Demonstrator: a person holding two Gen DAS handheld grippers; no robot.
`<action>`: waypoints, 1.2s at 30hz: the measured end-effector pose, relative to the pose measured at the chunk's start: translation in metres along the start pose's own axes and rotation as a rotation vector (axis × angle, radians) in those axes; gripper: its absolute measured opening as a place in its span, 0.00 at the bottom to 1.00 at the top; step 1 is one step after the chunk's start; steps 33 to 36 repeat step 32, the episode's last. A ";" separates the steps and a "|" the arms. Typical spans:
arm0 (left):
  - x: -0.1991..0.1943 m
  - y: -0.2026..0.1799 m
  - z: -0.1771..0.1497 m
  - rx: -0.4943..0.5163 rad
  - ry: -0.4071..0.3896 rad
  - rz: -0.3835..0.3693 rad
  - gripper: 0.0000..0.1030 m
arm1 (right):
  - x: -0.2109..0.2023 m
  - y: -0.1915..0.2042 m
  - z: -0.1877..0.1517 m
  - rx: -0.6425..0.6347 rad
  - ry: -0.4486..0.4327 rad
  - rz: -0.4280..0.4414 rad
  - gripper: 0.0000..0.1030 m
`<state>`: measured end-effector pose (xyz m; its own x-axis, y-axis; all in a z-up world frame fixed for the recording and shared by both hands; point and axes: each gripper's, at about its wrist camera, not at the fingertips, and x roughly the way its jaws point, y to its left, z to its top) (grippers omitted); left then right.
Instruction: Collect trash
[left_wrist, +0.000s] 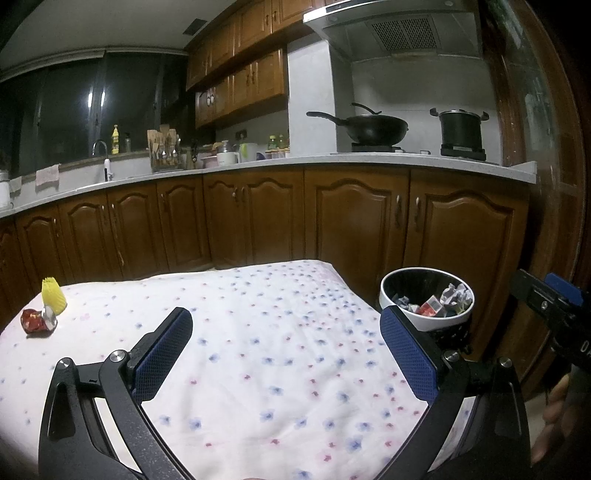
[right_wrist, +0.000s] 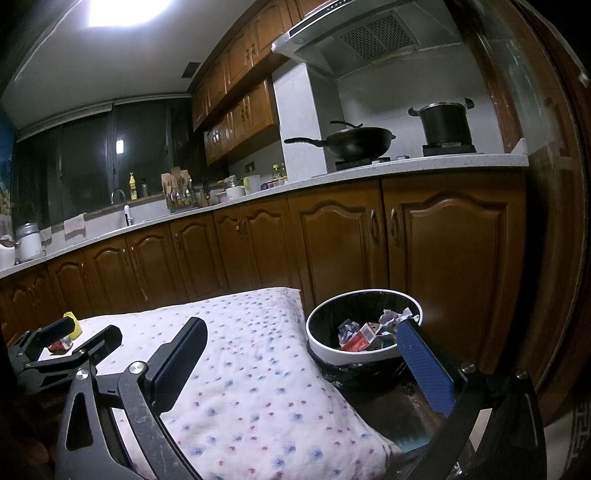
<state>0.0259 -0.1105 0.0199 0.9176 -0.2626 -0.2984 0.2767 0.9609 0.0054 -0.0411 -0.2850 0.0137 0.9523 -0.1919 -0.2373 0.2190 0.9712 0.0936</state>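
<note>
Both tongs wide, empty: left tongs, right tongs. Next: crushed red can and yellow wrapper at 10 o'clock, then trash bin.

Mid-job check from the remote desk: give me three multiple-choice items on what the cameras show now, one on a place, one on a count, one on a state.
1. Where is the trash bin?
A. on the counter
B. beside the table's right edge
C. under the sink

2. How many pieces of trash lie on the flowered tablecloth?
A. two
B. four
C. none

3. How is the left gripper?
A. shut on a wrapper
B. open and empty
C. shut on paper

Answers:
1 B, the bin stands just off the cloth's right side.
2 A, only a yellow wrapper and a red crushed wrapper lie at the far left corner.
3 B, its blue pads are spread wide with only cloth between them.
</note>
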 end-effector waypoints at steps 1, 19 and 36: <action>0.000 0.000 0.000 0.001 0.000 0.001 1.00 | 0.000 0.001 0.000 0.000 0.000 0.000 1.00; 0.009 0.001 -0.004 -0.006 0.023 -0.022 1.00 | -0.002 0.020 -0.005 0.010 0.016 0.002 1.00; 0.020 0.007 0.000 -0.024 0.057 -0.047 1.00 | -0.002 0.068 -0.009 0.028 0.045 0.004 1.00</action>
